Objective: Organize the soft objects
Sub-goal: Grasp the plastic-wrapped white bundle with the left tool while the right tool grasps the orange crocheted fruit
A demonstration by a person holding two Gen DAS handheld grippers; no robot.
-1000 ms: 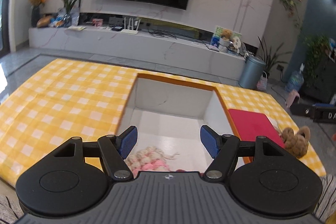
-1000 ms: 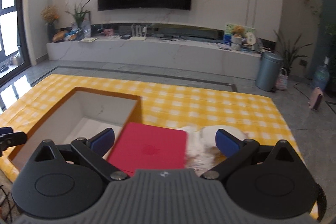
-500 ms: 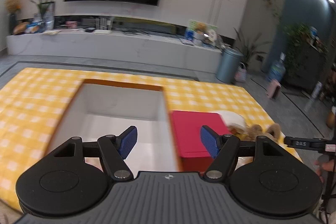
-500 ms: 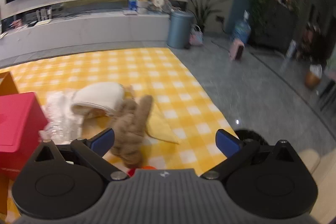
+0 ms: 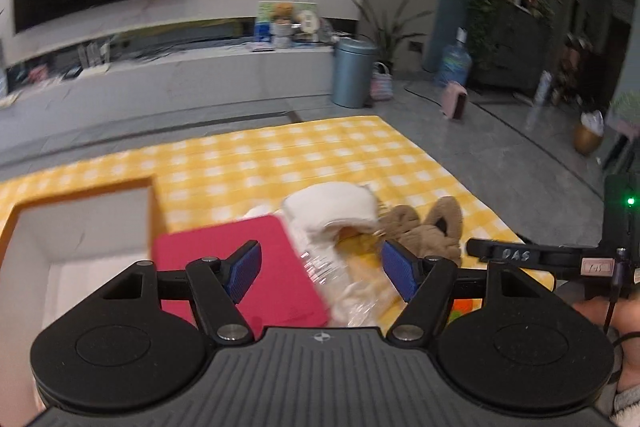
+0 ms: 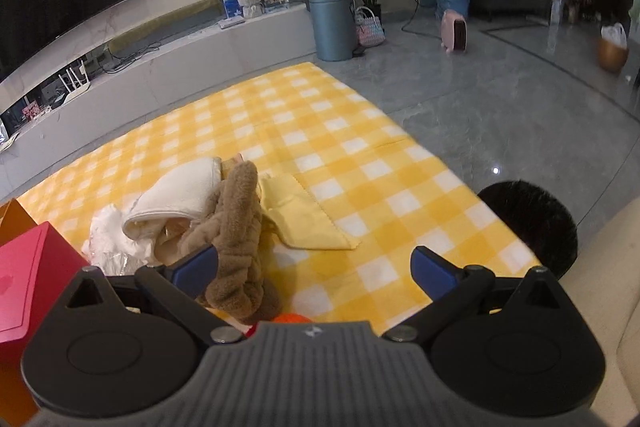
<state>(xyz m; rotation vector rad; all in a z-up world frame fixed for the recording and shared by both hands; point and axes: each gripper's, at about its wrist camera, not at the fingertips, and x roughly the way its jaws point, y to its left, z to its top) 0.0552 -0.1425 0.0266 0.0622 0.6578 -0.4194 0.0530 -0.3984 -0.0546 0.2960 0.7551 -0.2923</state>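
Two grippers, left gripper & right gripper, jaws apart, nothing held. Soft pile at mat's near edge: brown plush, white cloth, yellow cloth; beside red box, by open box.

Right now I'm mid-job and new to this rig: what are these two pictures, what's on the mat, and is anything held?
Each picture comes from a camera on a hand-held gripper, looking forward along its two blue-padded fingers. The left gripper is open over a red box and crinkled plastic, holding nothing. The right gripper is also open and empty, just above a brown plush toy. Also on the yellow checked mat: a white cloth, a yellow cloth, and an open box.
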